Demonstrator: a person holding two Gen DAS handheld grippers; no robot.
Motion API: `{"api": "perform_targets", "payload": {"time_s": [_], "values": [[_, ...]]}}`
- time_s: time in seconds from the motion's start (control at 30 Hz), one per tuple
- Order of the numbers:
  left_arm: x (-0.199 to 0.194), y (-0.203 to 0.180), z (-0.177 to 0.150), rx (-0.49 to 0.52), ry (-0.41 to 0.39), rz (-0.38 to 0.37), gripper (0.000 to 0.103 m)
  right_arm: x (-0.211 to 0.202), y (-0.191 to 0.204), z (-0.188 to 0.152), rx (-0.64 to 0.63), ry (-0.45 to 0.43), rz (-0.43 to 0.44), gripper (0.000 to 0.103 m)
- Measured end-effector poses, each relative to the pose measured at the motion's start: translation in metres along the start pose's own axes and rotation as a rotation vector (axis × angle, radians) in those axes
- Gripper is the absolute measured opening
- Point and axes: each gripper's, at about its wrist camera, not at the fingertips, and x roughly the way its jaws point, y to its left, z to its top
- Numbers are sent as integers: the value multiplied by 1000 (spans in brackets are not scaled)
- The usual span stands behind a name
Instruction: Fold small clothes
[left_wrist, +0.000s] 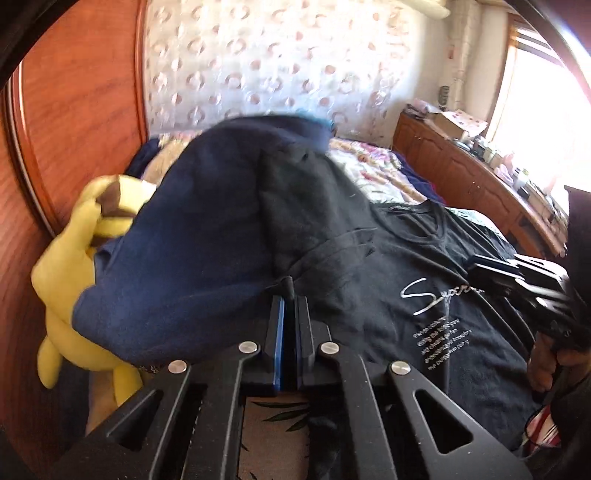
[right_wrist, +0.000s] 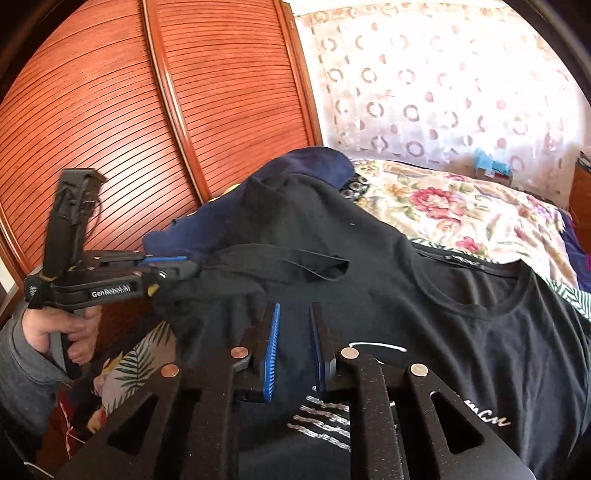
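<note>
The left gripper (right_wrist: 192, 267) is pinched tight on the sleeve (right_wrist: 280, 264) of the black T-shirt (right_wrist: 461, 332), holding it up off the bed (right_wrist: 461, 210). The right gripper (right_wrist: 295, 350) has its jaws slightly parted above the shirt's chest, gripping nothing. The shirt lies face up on the bed, partly draped over a navy garment (left_wrist: 177, 240), beside a yellow plush toy (left_wrist: 70, 266).

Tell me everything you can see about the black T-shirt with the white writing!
The black T-shirt is soft, cotton-looking fabric with a round ribbed neckline and white script and small print on its chest. It lies front up across the bed, partly on a floral quilt. One sleeve is pinched in the shut left gripper and lifted sideways. The right gripper hovers, jaws slightly apart, over the chest.
</note>
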Motion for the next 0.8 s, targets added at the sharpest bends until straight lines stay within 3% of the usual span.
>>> {"api": "perform_targets", "payload": {"time_s": [0.23, 0.4, 0.57, 0.63, 0.7, 0.8], "values": [[-27, -48, 3, 99, -31, -56, 6, -11, -8, 4, 42, -8, -14, 16], [-21, -72, -3, 157, 4, -119, 42, -13, -14, 4, 71, -7, -41, 16], [-17, -72, 1, 156, 16, -101, 44, -17, -21, 3, 98, -6, -85, 17], [-14, -75, 2, 161, 18, -95, 53, -22, -24, 3, 105, -7, -105, 20], [-12, -80, 3, 167, 13, -92, 74, -27, -29, 1, 115, -8, -131, 26], [-3, -90, 6, 172, 4, -110, 78, -38, -37, -3, 131, -14, -169, 30]]}}
